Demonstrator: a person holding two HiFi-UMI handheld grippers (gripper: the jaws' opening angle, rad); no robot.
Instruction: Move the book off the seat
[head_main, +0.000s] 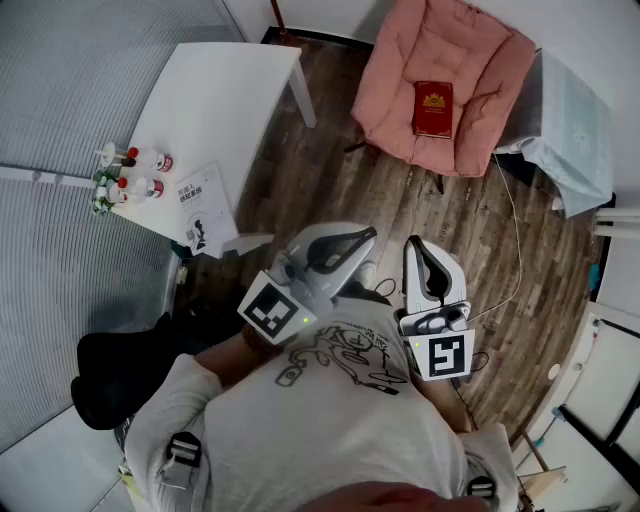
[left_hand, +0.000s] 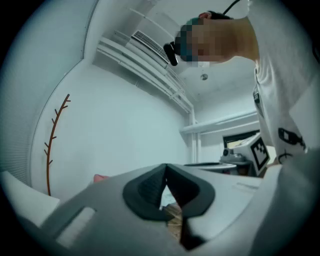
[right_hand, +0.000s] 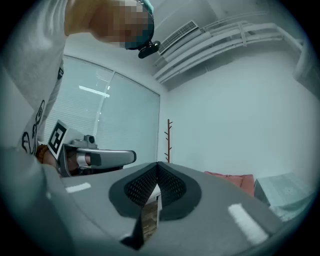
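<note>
The red book (head_main: 433, 108) is lying on the pink seat (head_main: 450, 40) at the far side, well apart from both claws; the left claw (head_main: 368, 236) and right claw (head_main: 414, 245) are hovering near the person (head_main: 330, 410), each pinched together, gripping nothing.

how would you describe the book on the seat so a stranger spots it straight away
Find the pink cushioned armchair at the top of the head view, right of the white table. The book lies flat on its seat cushion. It is dark red with a gold emblem, unlike the white booklet on the table.
</note>
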